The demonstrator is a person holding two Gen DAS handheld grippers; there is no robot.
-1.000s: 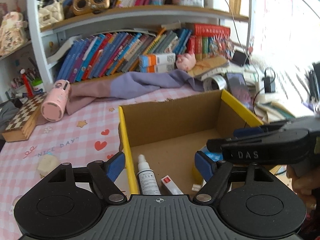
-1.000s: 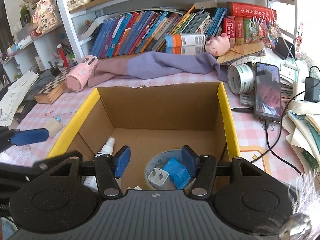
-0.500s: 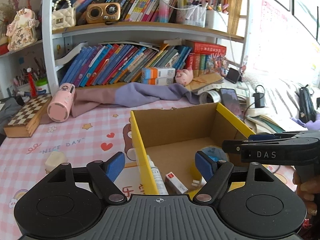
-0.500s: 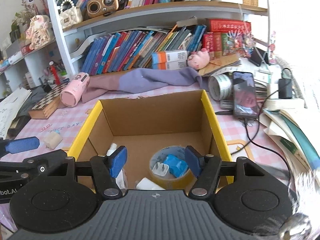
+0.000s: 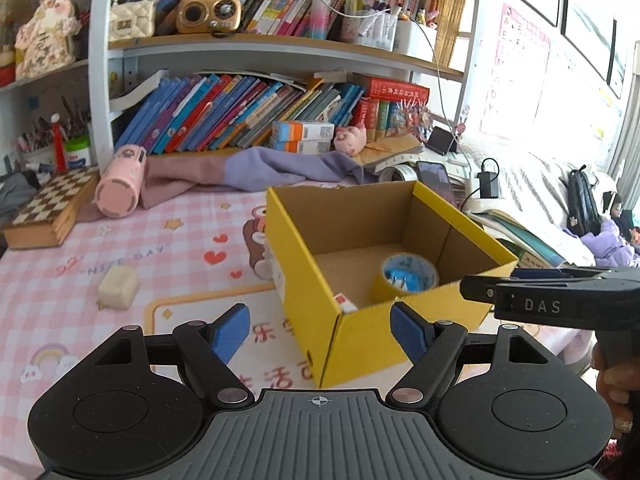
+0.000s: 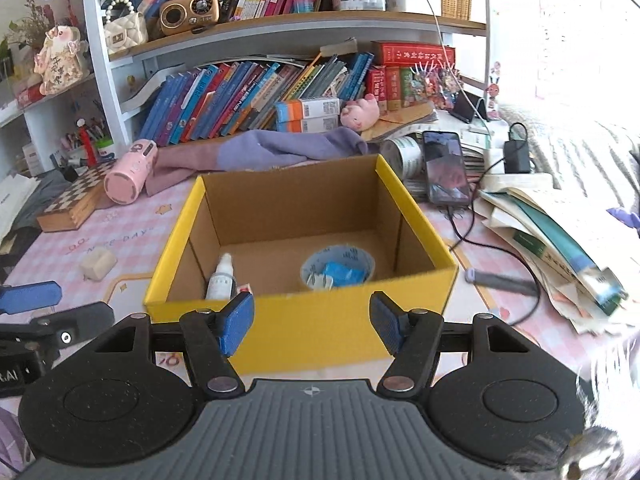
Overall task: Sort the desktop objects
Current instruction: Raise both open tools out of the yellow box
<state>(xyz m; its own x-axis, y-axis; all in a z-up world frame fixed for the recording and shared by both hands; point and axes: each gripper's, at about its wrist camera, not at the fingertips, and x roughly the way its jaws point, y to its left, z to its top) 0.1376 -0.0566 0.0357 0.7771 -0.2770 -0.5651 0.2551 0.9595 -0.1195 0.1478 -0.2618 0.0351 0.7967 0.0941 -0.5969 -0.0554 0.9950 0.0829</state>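
Both grippers hang empty with fingers spread: left gripper (image 5: 320, 330) low in its view, right gripper (image 6: 312, 322) before the yellow cardboard box (image 6: 304, 320) at frame center, which holds a tape roll (image 6: 338, 266) and spray bottle (image 6: 221, 280); a beige eraser (image 5: 119, 287) lies left on the table (image 5: 52, 300)

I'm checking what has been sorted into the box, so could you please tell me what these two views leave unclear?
- Left wrist view: the yellow cardboard box hides its floor behind the near wall; the white spray bottle shows only in the right wrist view.
- Both views: the tape roll rings blue and white items, too small to identify.
- Right wrist view: the small red-and-white box is mostly hidden by the box's near wall.
- Books at the right edge are blurred.
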